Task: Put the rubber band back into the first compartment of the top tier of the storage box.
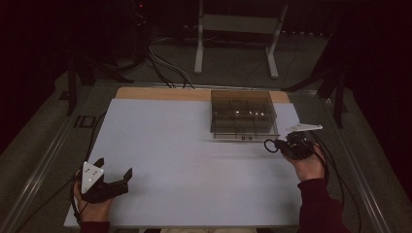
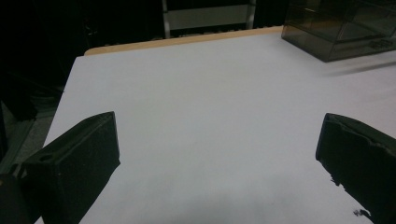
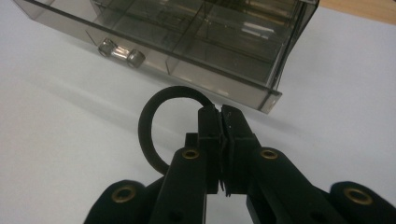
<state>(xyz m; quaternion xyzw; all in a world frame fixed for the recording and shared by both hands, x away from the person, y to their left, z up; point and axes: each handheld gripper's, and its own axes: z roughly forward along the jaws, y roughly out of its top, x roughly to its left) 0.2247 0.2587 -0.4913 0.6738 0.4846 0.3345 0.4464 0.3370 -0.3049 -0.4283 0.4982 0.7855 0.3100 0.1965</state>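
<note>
1. The right gripper [image 3: 220, 114], at four o'clock on the table [image 1: 194, 160], pinches a black rubber ring [image 3: 152, 126] just before the smoky drawer box [image 3: 196, 42].
2. The left gripper [image 1: 114, 175] rests at eight o'clock, jaws spread and empty.
3. Likely step: carrying the ring to the box; next, the drawer knob [image 3: 120, 52] needs pulling.

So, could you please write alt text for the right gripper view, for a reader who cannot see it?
The right gripper, its black jaws closed together, pinches a black elastic loop just above a pale table. Beyond it stands a smoky transparent drawer box with inner compartments and two clear knobs on its front.
</note>
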